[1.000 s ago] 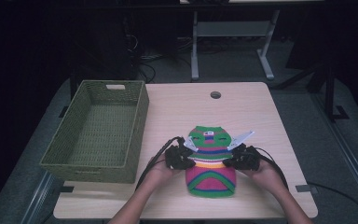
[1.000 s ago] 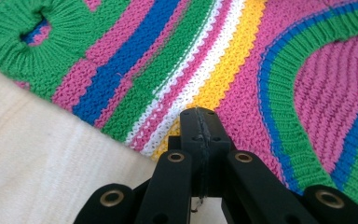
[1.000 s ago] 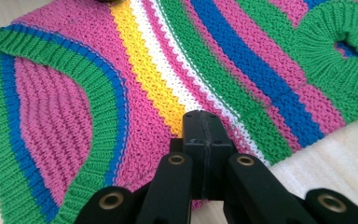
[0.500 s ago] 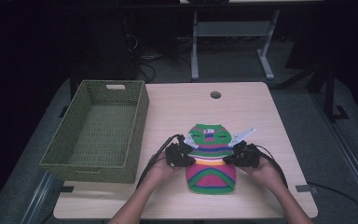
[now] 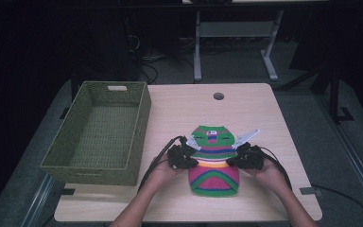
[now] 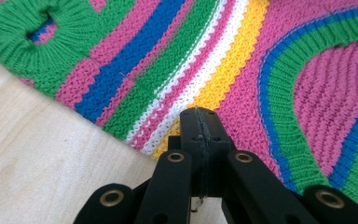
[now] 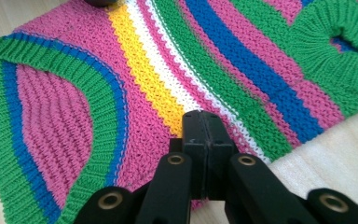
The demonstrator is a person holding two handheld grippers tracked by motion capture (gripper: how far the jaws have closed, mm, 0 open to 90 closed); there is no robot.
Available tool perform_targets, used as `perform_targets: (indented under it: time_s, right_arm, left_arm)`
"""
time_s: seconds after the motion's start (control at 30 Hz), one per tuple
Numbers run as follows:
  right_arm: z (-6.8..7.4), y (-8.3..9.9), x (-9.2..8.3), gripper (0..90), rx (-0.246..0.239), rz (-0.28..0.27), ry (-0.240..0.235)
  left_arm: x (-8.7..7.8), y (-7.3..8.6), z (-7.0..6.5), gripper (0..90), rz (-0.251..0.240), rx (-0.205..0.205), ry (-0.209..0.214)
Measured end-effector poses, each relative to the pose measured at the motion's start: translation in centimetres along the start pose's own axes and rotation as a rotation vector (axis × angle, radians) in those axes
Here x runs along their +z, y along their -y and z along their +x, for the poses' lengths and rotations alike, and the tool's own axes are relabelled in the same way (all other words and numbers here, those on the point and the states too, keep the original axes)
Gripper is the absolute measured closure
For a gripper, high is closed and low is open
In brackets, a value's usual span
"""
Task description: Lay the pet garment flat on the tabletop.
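Note:
A knitted sweater (image 5: pixel 215 163) in green, pink, blue, white and yellow stripes lies flat on the wooden table (image 5: pixel 250 109). My left gripper (image 5: pixel 194 161) sits at its left edge, held by a hand. In the left gripper view the jaws (image 6: pixel 199 114) are pressed together, tips over the yellow stripe of the sweater (image 6: pixel 261 60), with no cloth seen between the pads. My right gripper (image 5: pixel 234 161) mirrors it at the right edge. Its jaws (image 7: pixel 205 116) also look pressed together above the sweater (image 7: pixel 135 70), though they have just been parting by a hair.
A green woven basket (image 5: pixel 142 118) stands on the left half of the table. A round cable hole (image 5: pixel 218 96) sits near the far edge. Table legs and cables show on the dark floor beyond. Bare wood lies right of the sweater.

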State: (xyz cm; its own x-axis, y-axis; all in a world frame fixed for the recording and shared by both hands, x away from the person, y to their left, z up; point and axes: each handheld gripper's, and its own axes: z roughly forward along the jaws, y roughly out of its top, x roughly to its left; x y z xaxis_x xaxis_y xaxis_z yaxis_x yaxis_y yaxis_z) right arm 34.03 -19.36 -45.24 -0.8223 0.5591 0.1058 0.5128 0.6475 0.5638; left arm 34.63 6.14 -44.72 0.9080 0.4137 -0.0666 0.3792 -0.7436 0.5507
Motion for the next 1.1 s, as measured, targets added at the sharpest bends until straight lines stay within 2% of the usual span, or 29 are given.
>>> perform_targets:
  time_s: [0.07,0.17,0.23,0.27,0.37,0.5,0.77,0.83,0.9,1.0,1.1]
  right_arm:
    - [0.0,0.1,-0.3,84.5,0.011,-0.022,-0.014]
    - [-0.1,0.1,-0.9,80.9,0.027,-0.049,-0.012]
    - [-0.3,0.1,-1.1,80.2,0.034,-0.067,-0.016]
    - [-0.3,0.2,-1.2,79.6,0.039,-0.069,-0.016]
    - [-0.5,0.3,-1.3,76.7,0.044,-0.07,-0.019]
    - [-0.5,0.5,-1.5,70.5,0.054,-0.069,-0.021]
    - [-0.5,0.8,-2.2,61.4,0.07,-0.089,-0.02]
    - [-0.6,0.9,-2.3,59.7,0.069,-0.094,-0.022]
    - [-0.6,1.0,-2.6,58.0,0.073,-0.094,-0.022]
    - [-0.7,1.2,-2.8,56.3,0.073,-0.096,-0.014]
    - [-0.7,1.3,-3.0,54.8,0.08,-0.098,-0.011]
  left_arm:
    - [-0.4,0.0,-0.1,89.9,-0.027,-0.008,0.008]
    - [-0.6,0.0,0.0,88.6,-0.025,-0.001,0.005]
    - [-0.9,0.1,0.2,88.0,-0.04,-0.016,0.01]
    - [-0.9,0.2,0.1,87.3,-0.05,-0.028,0.012]
    - [-1.3,0.4,0.2,84.0,-0.051,-0.02,0.016]
    - [-1.6,0.6,-0.1,80.6,-0.068,-0.039,0.016]
    - [-2.5,0.9,-0.2,71.8,-0.091,-0.044,0.016]
    - [-2.6,1.1,-0.3,68.8,-0.111,-0.064,0.02]
    - [-2.9,1.2,-0.3,67.2,-0.104,-0.053,0.022]
    - [-3.0,1.4,-0.3,64.1,-0.114,-0.071,0.02]
    - [-3.2,1.5,-0.3,60.2,-0.112,-0.067,0.018]
